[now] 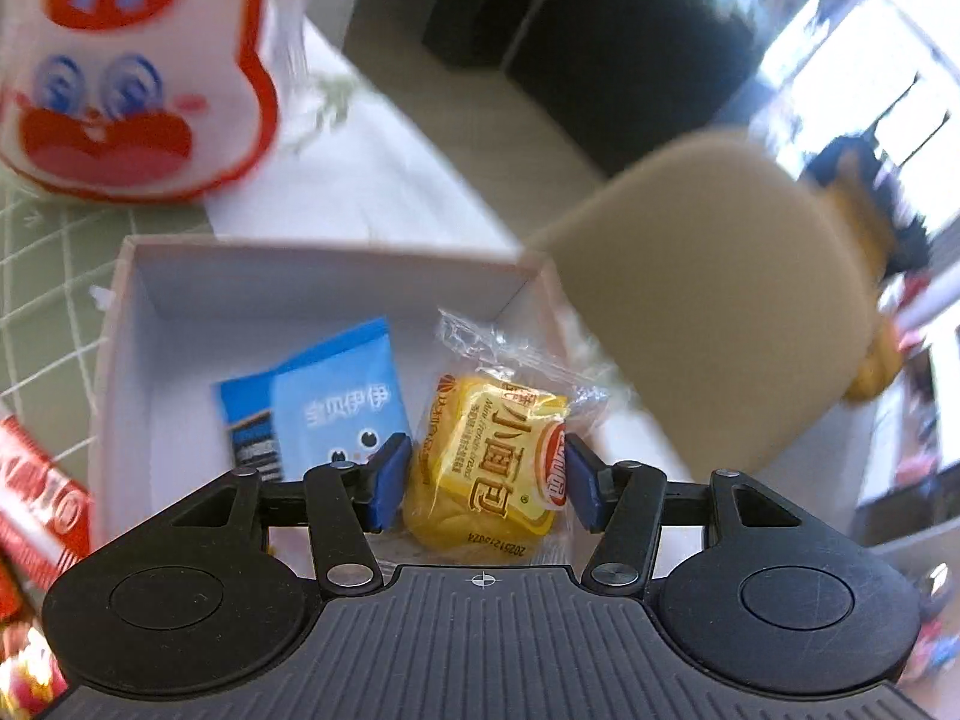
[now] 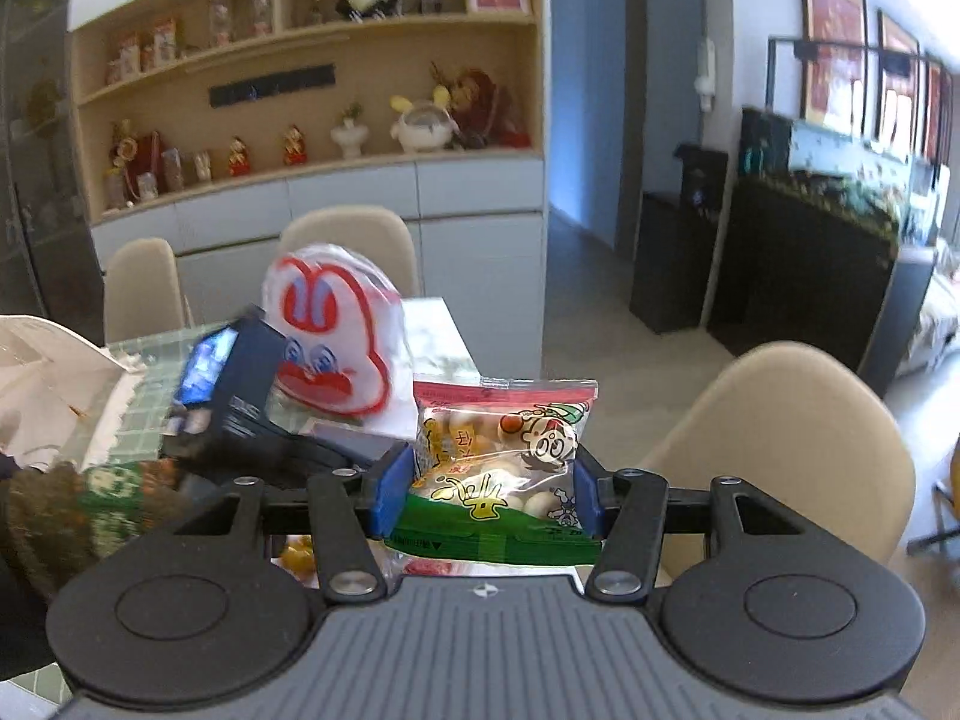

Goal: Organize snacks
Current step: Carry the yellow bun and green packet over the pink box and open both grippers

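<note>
Beige chairs (image 2: pixel 780 450), wooden display shelving (image 2: pixel 312 90), grey floor (image 2: pixel 600 354), framed pictures (image 2: pixel 831 42), daylight

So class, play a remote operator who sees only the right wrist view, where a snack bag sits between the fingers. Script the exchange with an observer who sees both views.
Operator: What is the left gripper doing?
Observer: The left gripper is shut on a yellow bread packet.
Operator: Over what?
Observer: Over a white box.
Operator: Anything inside?
Observer: A blue snack packet lies in it.
</note>
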`<move>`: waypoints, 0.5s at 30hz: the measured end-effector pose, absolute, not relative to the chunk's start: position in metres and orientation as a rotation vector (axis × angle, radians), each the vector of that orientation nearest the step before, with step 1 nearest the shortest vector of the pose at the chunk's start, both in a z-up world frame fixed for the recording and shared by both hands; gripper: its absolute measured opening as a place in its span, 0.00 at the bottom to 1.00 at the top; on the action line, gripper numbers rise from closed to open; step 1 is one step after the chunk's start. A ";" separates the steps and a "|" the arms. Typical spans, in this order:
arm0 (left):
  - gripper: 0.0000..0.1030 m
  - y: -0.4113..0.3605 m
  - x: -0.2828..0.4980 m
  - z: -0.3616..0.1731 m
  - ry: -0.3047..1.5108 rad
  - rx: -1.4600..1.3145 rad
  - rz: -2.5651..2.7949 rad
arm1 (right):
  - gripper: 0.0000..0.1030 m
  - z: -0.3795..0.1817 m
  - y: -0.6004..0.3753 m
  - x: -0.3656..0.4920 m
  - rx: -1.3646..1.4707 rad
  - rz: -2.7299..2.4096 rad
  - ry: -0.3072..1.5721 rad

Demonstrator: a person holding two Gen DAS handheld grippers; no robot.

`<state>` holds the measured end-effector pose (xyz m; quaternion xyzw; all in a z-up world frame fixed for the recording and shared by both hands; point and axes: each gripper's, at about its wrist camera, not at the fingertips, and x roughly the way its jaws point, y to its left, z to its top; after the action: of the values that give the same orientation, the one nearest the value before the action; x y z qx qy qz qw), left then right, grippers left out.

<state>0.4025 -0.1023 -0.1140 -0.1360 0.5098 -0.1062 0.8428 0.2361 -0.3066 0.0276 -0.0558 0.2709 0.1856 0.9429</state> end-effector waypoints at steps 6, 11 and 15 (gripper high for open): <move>0.57 -0.063 0.388 -0.102 0.930 -0.411 -0.195 | 0.53 0.003 -0.301 0.267 -0.126 0.408 0.627; 0.57 -0.011 0.326 -0.067 0.789 -0.548 -0.146 | 0.53 -0.013 -0.266 0.299 -0.136 0.501 0.680; 0.57 0.015 0.261 -0.059 0.760 -0.574 -0.052 | 0.53 -0.039 -0.219 0.325 -0.147 0.605 0.764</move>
<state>0.2609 0.0153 -0.0591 -0.2763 0.3658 -0.0252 0.8884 0.3246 -0.2186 -0.0392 -0.0704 0.3669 0.2903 0.8810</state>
